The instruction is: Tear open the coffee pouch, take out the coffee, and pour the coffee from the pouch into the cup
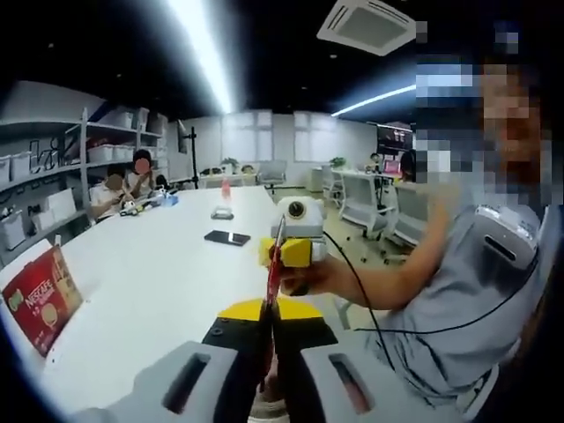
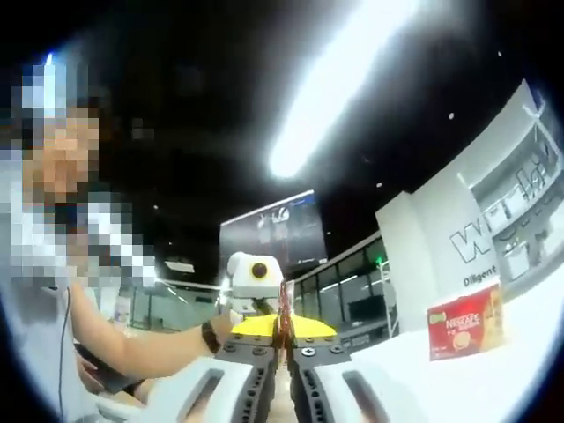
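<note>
In the left gripper view, a red Nescafé box [image 1: 40,304] stands at the far left edge of a long white table [image 1: 150,282]. Further back on the left, two people [image 1: 128,181] sit at the table beside shelving with storage bins [image 1: 53,159]. A dark phone [image 1: 227,237] lies flat on the tabletop near the middle. At centre, the left gripper [image 1: 269,339] has its jaws pressed together on the lower end of a thin red coffee pouch [image 1: 274,264], which stands upright, edge-on to the camera. The pouch's upper end is pinched by the right gripper [image 1: 284,251], coming in from the right and held in the person's hand [image 1: 322,278]. The person, in a grey shirt [image 1: 458,282], sits to the right.

In the right gripper view, the person's forearm [image 2: 150,348] reaches in from the left, wearing a dark wristband. At centre, the right gripper [image 2: 284,348] is clamped on the red pouch [image 2: 284,317], with the left gripper [image 2: 269,322] facing it just behind. At the right, the Nescafé box [image 2: 465,324] stands on the white table [image 2: 458,383].
</note>
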Available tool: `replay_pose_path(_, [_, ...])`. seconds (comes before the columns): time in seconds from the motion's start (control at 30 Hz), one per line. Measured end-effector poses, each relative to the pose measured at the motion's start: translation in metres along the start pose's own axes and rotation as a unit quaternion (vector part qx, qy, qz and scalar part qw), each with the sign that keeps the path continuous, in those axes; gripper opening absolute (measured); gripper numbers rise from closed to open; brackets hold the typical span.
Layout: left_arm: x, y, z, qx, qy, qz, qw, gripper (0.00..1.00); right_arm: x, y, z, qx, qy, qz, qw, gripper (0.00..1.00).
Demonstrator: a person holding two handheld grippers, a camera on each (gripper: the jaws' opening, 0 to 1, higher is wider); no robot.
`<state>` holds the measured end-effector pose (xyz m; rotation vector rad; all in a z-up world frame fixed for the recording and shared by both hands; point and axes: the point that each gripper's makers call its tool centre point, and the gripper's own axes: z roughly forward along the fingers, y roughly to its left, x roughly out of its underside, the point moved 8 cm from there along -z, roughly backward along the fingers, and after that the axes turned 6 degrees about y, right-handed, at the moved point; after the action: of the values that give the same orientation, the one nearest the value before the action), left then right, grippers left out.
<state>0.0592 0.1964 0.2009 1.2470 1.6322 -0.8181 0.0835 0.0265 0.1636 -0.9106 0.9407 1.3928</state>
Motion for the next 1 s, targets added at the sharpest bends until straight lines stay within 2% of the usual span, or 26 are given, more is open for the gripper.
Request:
replay_pose_path(0.13, [-0.001, 0.0, -0.002, 0.001, -0.011, -0.011, 0.9999, 0.15, -0.002, 0.001, 0.0, 0.003, -0.007, 0.0, 1.0, 0.04])
replay_pose_path(0.2, [0.001, -0.001, -0.001, 0.0, -0.009, -0.012, 0.9999, 0.13, -0.003, 0.002, 0.002, 0.002, -0.007, 0.0, 1.0, 0.04])
replay_pose_path(0.23, [0.003, -0.001, 0.0, -0.002, 0.0, -0.009, 1.0, 0.06, -0.003, 0.002, 0.002, 0.001, -0.006, 0.0, 1.0, 0.05])
replay_pose_path(0.3, [0.005, -0.002, 0.002, 0.001, 0.01, -0.01, 0.9999, 0.05, -0.002, 0.003, 0.004, -0.003, -0.002, 0.003, 1.0, 0.05])
replay_pose_path(0.43, [0.005, -0.003, 0.0, -0.001, 0.005, -0.007, 1.0, 0.04, -0.003, 0.004, 0.005, -0.014, 0.0, 0.007, 0.9999, 0.16])
replay_pose_path(0.63, [0.002, -0.004, -0.004, 0.0, 0.004, -0.005, 1.0, 0.04, -0.008, 0.002, -0.001, -0.013, -0.003, 0.006, 0.9999, 0.17])
replay_pose_path(0.73, [0.003, -0.004, -0.005, 0.005, 0.005, -0.011, 0.9999, 0.04, -0.009, 0.001, -0.005, -0.011, -0.001, 0.002, 0.9999, 0.15])
replay_pose_path(0.8, [0.004, -0.003, -0.004, 0.009, 0.005, -0.015, 0.9998, 0.05, -0.01, 0.001, -0.006, -0.007, 0.0, -0.004, 1.0, 0.05])
replay_pose_path(0.87, [0.007, -0.004, -0.001, 0.013, 0.005, -0.019, 0.9997, 0.07, -0.01, 0.002, -0.007, -0.006, 0.003, -0.006, 1.0, 0.04])
replay_pose_path(0.93, [0.006, -0.004, -0.001, 0.011, -0.011, -0.029, 0.9995, 0.13, -0.011, 0.003, -0.007, -0.004, 0.001, -0.007, 1.0, 0.04])
replay_pose_path(1.0, [0.006, -0.004, -0.001, 0.015, -0.024, -0.038, 0.9989, 0.13, -0.011, 0.003, -0.007, -0.002, -0.001, -0.008, 1.0, 0.04])
